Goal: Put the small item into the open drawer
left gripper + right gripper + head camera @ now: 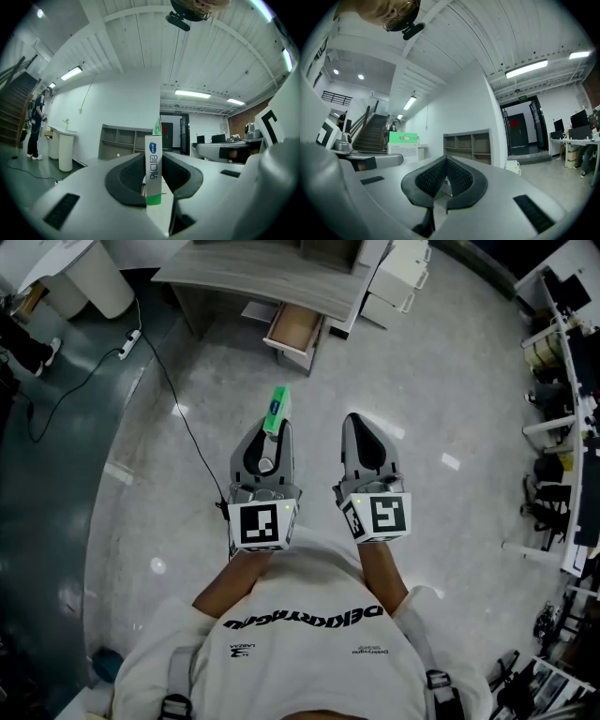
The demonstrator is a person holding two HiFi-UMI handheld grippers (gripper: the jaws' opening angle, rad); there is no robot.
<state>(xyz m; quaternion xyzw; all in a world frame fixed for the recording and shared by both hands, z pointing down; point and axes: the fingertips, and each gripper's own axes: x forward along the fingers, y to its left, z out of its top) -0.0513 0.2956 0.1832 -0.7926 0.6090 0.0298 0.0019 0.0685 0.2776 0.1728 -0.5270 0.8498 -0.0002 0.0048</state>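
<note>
A small green and white box [276,412] stands upright between the jaws of my left gripper [274,435], which is shut on it. In the left gripper view the box [153,169] shows its narrow white side with blue print. My right gripper [364,432] hangs beside the left one, shut with nothing in it; its jaws [446,165] meet at the tips. The open wooden drawer [295,330] juts out from under a grey desk [253,274] ahead of both grippers. From the right gripper view the box [402,144] appears at the left.
A black cable [178,399] runs across the grey floor [441,418] to a power strip [129,343] at the left. White cabinets [398,277] stand right of the desk. A white bin [89,277] sits top left. Shelving and chairs [558,427] line the right edge.
</note>
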